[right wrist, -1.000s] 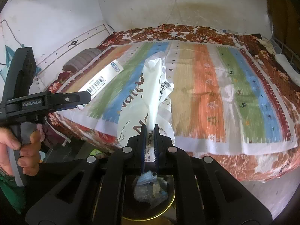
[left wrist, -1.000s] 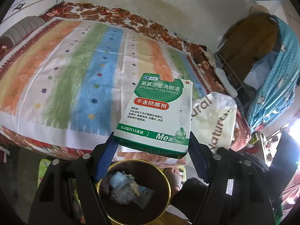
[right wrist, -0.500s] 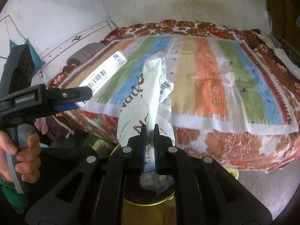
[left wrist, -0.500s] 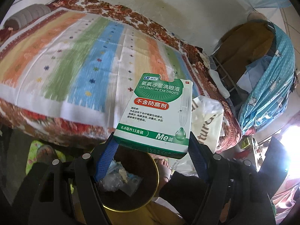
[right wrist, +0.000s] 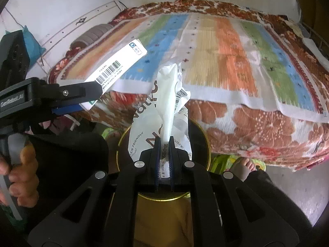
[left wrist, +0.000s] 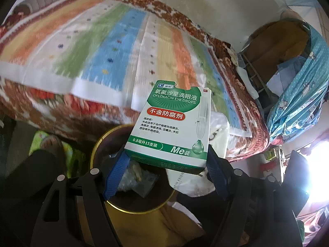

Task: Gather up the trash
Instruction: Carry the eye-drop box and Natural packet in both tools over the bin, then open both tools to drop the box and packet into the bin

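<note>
Working left to right: a green-and-white eye-drop box (left wrist: 170, 127) is clamped between the blue pads of the left gripper (left wrist: 164, 164), held above the gold-rimmed bin (left wrist: 96, 144). Crumpled wrappers (left wrist: 135, 179) are seen inside the bin. A white plastic bag (right wrist: 164, 111) is pinched in the tightly closed right gripper (right wrist: 164, 164), over the same bin, beside the striped bed (right wrist: 226, 51).
</note>
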A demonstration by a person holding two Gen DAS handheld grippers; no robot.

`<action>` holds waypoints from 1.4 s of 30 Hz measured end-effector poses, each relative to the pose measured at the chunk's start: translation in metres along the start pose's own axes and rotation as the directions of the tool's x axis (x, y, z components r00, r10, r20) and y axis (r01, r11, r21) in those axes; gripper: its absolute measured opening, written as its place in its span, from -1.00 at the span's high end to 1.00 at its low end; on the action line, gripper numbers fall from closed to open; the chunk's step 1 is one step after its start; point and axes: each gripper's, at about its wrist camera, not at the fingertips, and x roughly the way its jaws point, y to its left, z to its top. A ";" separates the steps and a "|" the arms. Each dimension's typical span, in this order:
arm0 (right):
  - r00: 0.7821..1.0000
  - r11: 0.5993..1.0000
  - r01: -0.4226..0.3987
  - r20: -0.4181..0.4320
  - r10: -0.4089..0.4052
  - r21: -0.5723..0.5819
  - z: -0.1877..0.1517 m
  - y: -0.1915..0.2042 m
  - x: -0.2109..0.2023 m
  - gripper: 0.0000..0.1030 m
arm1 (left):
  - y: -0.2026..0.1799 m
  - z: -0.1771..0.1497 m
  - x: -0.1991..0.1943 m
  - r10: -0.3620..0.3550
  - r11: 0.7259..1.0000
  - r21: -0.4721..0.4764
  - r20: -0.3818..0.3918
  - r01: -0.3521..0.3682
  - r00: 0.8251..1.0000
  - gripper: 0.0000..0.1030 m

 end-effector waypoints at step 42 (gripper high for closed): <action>0.973 0.977 0.052 -0.231 -0.003 0.206 -0.009 -0.033 0.093 0.17 | 0.059 -0.018 0.065 0.062 0.929 -0.348 -0.191 -0.127 0.980 -0.75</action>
